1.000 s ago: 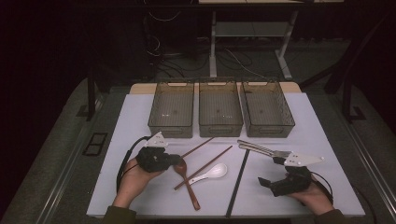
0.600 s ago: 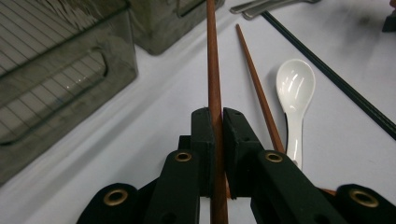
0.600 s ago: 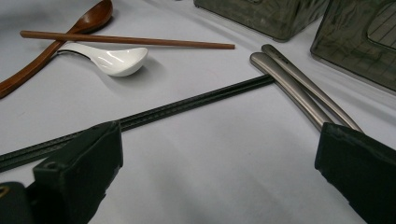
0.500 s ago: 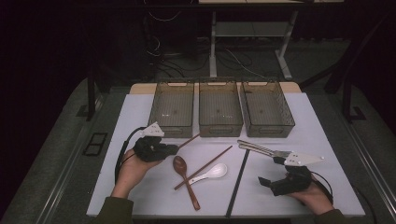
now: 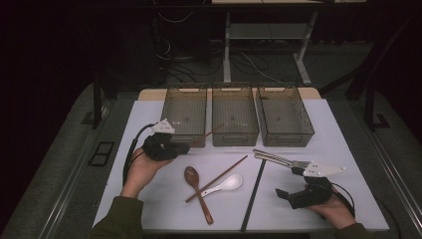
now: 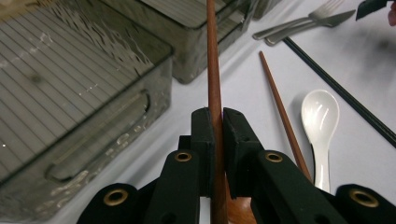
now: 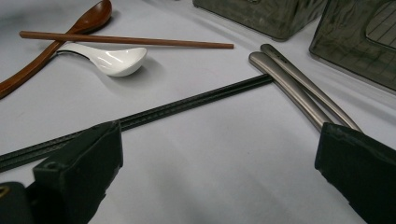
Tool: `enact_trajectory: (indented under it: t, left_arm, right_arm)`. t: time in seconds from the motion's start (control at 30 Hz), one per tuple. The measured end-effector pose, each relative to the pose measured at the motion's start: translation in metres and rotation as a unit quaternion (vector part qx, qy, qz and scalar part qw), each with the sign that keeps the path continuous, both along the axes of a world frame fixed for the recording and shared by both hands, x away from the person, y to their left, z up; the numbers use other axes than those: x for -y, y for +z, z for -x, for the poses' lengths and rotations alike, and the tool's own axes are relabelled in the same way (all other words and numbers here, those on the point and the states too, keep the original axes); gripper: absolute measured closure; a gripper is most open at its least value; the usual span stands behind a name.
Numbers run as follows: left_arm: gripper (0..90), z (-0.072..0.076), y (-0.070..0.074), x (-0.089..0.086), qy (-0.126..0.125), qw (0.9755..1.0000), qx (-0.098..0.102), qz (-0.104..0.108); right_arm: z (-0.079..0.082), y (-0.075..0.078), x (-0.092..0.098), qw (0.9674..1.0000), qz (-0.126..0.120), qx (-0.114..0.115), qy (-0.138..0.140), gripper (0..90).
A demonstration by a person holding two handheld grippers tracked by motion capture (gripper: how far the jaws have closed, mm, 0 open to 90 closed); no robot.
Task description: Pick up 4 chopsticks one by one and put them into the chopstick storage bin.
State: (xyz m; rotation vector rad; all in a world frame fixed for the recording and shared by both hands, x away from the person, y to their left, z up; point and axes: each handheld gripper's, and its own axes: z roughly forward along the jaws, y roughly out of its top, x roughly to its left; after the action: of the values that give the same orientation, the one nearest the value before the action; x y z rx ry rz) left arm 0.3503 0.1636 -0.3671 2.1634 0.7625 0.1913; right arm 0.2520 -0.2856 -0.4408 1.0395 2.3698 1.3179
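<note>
My left gripper [image 5: 185, 146] is shut on a brown wooden chopstick [image 5: 209, 132], held off the table. The stick's far end points at the front walls of the left bin [image 5: 183, 117] and the middle bin [image 5: 235, 117]. In the left gripper view the pads [image 6: 205, 135] clamp the chopstick [image 6: 214, 70]. Its twin chopstick [image 5: 217, 178] lies on the table across a white spoon [image 5: 226, 183]. Beside them lies a brown wooden spoon [image 5: 195, 185]. At the front right, my right gripper [image 5: 287, 189] rests open, and in its own view the right gripper [image 7: 219, 163] has nothing between its fingers.
A pair of black chopsticks [image 5: 254, 191] lies lengthwise in the middle of the table. Metal cutlery [image 5: 278, 158] lies just beyond the right gripper. A third clear bin [image 5: 284, 115] stands at the back right. The white table top [image 5: 348, 134] ends near the person's sleeves.
The left hand has risen and moved away from the person toward the bins, carrying the brown chopstick off the table. The right gripper has stayed where it was.
</note>
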Motion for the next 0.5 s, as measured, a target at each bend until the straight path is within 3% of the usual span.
enact_trajectory:
  t: [0.5]
  left_arm:
    - [82.1, -0.032, 0.025, 0.005, 0.023, 0.9996, 0.014, -0.01]
  right_arm:
    - [0.001, 0.0, 0.0, 1.0, -0.003, 0.0, 0.001, 0.9]
